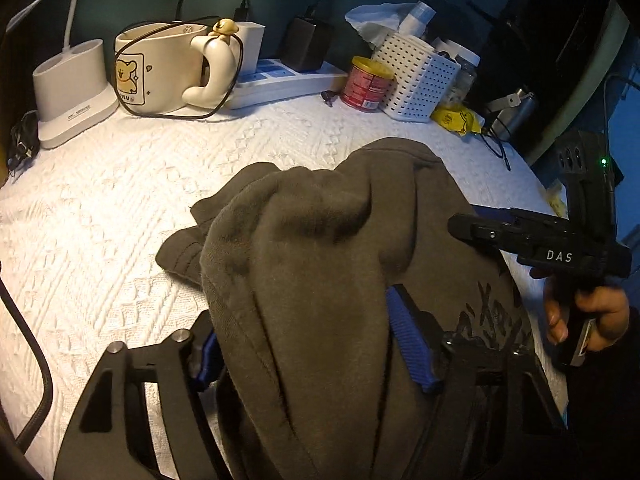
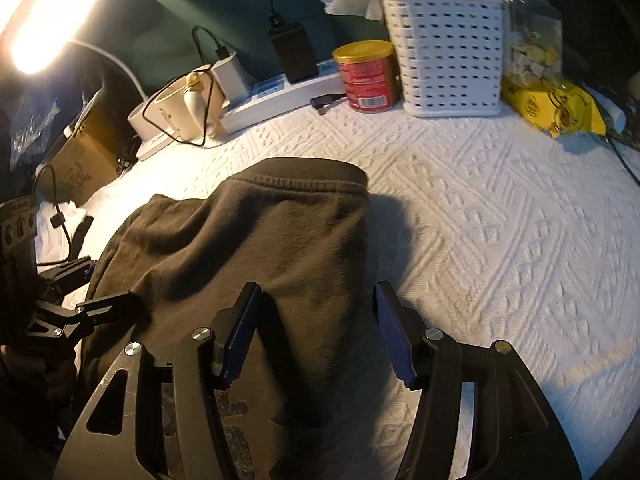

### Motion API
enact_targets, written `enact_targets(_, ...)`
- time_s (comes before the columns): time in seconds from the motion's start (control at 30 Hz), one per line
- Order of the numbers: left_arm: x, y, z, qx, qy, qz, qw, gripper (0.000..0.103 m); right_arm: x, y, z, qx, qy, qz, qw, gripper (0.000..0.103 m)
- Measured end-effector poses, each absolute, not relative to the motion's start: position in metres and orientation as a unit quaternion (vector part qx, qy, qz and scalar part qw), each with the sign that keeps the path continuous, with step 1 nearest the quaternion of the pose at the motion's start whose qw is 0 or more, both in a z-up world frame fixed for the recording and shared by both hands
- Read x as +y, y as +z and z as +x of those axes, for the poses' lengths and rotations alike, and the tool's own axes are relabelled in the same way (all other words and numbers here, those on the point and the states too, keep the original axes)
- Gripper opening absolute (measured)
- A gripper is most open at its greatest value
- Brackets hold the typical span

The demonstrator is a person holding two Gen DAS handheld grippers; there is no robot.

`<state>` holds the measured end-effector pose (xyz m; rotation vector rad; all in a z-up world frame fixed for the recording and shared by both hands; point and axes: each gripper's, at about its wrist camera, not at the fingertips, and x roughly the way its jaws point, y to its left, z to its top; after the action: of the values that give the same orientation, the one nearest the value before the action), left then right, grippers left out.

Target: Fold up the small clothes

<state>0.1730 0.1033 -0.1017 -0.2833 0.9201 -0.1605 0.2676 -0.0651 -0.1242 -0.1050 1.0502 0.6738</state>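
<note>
A dark grey-brown garment (image 1: 320, 240) lies heaped on the white textured cover (image 1: 100, 220). My left gripper (image 1: 304, 320) straddles the heap. Cloth bulges loosely between its blue pads (image 1: 408, 340), whose inner face shows bare, so the jaws stand open. A black print (image 1: 488, 312) marks the cloth to the right of that finger. In the right wrist view the garment (image 2: 248, 232) shows a stitched hem at its far end. My right gripper (image 2: 316, 292) is open over its right edge, one finger on cloth, the other over the cover (image 2: 500, 220). A hand (image 1: 588, 316) holds the right gripper (image 1: 468, 222).
Along the back stand a lamp base (image 1: 72, 88), a cream mug (image 1: 160, 76) draped with black cable, a power strip (image 1: 280, 80), a red can (image 1: 366, 84), a white perforated basket (image 1: 416, 76) and a yellow packet (image 1: 456, 118). The lamp head (image 2: 52, 20) glows at top left.
</note>
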Motion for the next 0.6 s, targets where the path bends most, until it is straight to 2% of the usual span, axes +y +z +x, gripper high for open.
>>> enact_targets(0.1, 0.101, -0.103, 0.174, 0.44, -0.078, -0.131, 0.885, 0.061, -0.058, -0.125, 0.267, 0.486, 0.321, -0.059, 0.811, 0.061)
enact_targets(0.2, 0.098, -0.105, 0.174, 0.439, -0.079, -0.125, 0.886, 0.048, -0.052, -0.126, 0.267, 0.483, 0.327, -0.067, 0.81, 0.061)
enact_targets(0.3, 0.097, -0.106, 0.175, 0.437, -0.079, -0.127, 0.887, 0.046, -0.047, -0.127, 0.266, 0.481, 0.335, -0.07, 0.807, 0.061)
enact_targets(0.43, 0.097, -0.107, 0.176, 0.433, -0.082, -0.134, 0.887, 0.036, -0.044, -0.127, 0.262, 0.472, 0.337, -0.079, 0.811, 0.064)
enact_targets(0.6, 0.096, -0.107, 0.177, 0.428, -0.084, -0.138, 0.889, 0.033, -0.041, -0.127, 0.26, 0.466, 0.346, -0.08, 0.81, 0.067)
